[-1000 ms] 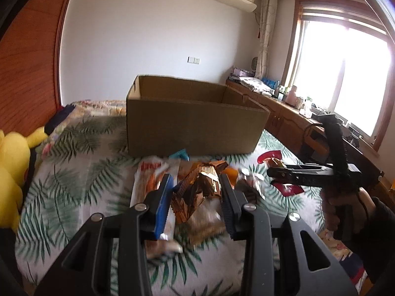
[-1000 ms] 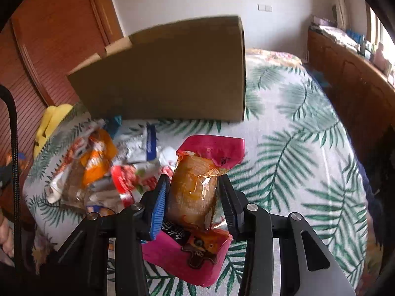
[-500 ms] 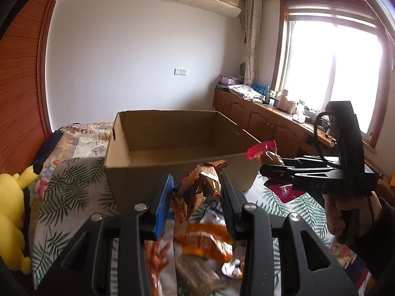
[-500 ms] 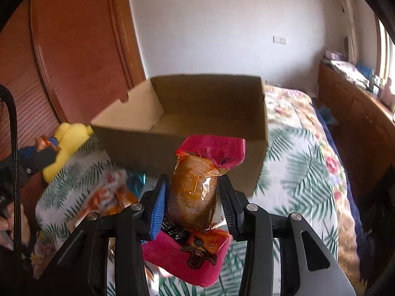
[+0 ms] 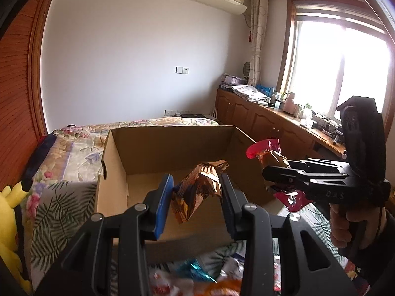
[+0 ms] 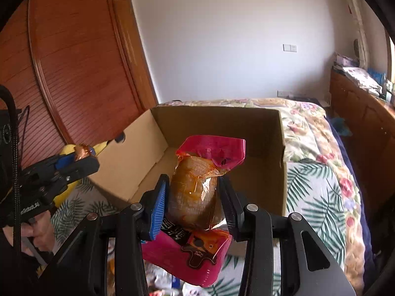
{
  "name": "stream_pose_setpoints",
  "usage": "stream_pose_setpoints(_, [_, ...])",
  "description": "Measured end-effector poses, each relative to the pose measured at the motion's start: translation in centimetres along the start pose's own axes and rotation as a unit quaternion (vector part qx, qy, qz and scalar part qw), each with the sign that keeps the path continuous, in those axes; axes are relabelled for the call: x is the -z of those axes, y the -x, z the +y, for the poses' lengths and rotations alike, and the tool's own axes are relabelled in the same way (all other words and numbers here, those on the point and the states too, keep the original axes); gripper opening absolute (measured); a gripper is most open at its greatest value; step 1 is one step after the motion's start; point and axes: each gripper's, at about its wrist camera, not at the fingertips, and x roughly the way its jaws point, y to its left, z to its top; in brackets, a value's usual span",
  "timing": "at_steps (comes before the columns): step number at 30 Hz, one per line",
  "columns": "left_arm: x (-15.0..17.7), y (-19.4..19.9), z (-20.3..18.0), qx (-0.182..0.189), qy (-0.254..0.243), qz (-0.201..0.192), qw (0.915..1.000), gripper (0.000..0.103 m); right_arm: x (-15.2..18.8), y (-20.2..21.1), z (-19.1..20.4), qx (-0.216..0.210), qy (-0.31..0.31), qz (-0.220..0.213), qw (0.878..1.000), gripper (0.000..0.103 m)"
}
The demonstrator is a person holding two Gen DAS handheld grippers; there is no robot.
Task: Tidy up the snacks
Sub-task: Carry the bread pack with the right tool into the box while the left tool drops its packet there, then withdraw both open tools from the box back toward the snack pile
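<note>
Left jaws: the left gripper (image 5: 196, 197) is clamped across the middle of a crinkled copper wrapper (image 5: 197, 191), pinched at the waist so it hangs free without slipping.
Right jaws: the right gripper (image 6: 193, 203) is clamped on the clear belly of a pink snack bag (image 6: 197, 194), with the printed ends sticking out above and below.
Where the snacks are: both are held in the air at the near wall of the cardboard box (image 5: 116, 157), at 12 o'clock from each camera, likely so they can be dropped straight in.
Box: it is open-topped and looks empty inside, and it sits on the bed (image 6: 318, 185).
Loose snacks: a blurred pile (image 5: 197, 278) lies at 6 o'clock under the left gripper, probably still to be sorted.
Bystander: a yellow plush toy (image 5: 8, 224) at 9 o'clock is well apart from the box.
</note>
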Motion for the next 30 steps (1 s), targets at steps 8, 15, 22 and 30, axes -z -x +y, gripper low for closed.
stream_pose_setpoints(8, [-0.8,-3.6,1.2,-0.005,0.0,0.019,0.9998,0.037,-0.5,-2.3,-1.3,0.005,-0.009,-0.001,1.0,0.041])
stream_pose_setpoints(15, [-0.6,-5.4,1.4,-0.008,0.002,0.03,0.9995,0.04,-0.6,-3.8,-1.4,0.019,-0.007,0.012,1.0,0.042])
stream_pose_setpoints(22, [-0.5,-5.5,1.1,-0.029,0.0,0.028,0.9992,0.056,0.1,-4.9,-0.8,0.043,0.02,0.016,0.999,0.047])
stream_pose_setpoints(30, [-0.1,-2.6,0.4,-0.03,-0.011,0.023,0.9992,0.058,0.2,-2.0,0.5,0.064,0.032,-0.006,0.997,0.062])
